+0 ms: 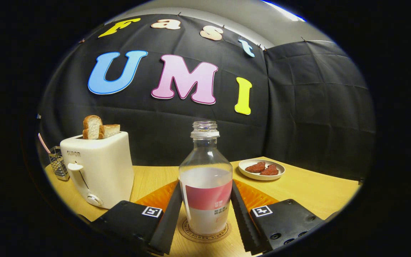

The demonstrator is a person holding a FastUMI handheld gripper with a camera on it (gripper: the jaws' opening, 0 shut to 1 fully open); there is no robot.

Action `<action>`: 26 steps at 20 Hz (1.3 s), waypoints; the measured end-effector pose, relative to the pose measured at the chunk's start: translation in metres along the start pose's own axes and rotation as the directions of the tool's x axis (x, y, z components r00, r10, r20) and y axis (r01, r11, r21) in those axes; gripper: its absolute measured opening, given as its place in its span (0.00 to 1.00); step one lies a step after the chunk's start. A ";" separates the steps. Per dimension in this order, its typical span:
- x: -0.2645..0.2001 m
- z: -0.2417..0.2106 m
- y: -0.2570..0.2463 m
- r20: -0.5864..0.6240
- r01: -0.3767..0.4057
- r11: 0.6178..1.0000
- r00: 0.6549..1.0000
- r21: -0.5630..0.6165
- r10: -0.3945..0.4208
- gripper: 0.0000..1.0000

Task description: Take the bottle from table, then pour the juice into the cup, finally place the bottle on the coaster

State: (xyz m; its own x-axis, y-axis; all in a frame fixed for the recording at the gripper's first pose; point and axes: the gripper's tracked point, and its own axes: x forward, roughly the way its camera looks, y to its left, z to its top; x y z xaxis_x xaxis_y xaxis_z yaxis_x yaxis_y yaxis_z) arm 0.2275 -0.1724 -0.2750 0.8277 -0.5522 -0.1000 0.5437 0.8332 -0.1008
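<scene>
The bottle (205, 182) stands upright on the round coaster (204, 232), which lies on the wooden table (309, 189) at the near edge. The bottle is uncapped, clear in its upper half, with pale liquid in the lower half and a pink-and-white label. The gripper (205, 210) sits low at the table surface with one finger on each side of the bottle. Both fingers (171, 214) lie right alongside the label; whether they press on the bottle or stand just clear of it cannot be told. An orange mat (259, 196) lies under and behind the coaster. To the far left stands a white toaster (100, 171) with two bread slices (98, 127) upright in its slots. Beyond the toaster, further left, is a small wire holder (58, 163). To the far right, a white plate (261, 169) carries two reddish-brown pieces of food (262, 167).
</scene>
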 end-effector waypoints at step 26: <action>-0.061 0.023 -0.001 -0.013 -0.068 0.997 0.998 0.039 0.069 0.99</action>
State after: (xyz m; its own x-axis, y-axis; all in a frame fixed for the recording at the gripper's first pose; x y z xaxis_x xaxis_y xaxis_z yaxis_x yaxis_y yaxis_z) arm 0.1790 -0.1389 -0.2461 0.8612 -0.4941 -0.1193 0.4912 0.8693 -0.0548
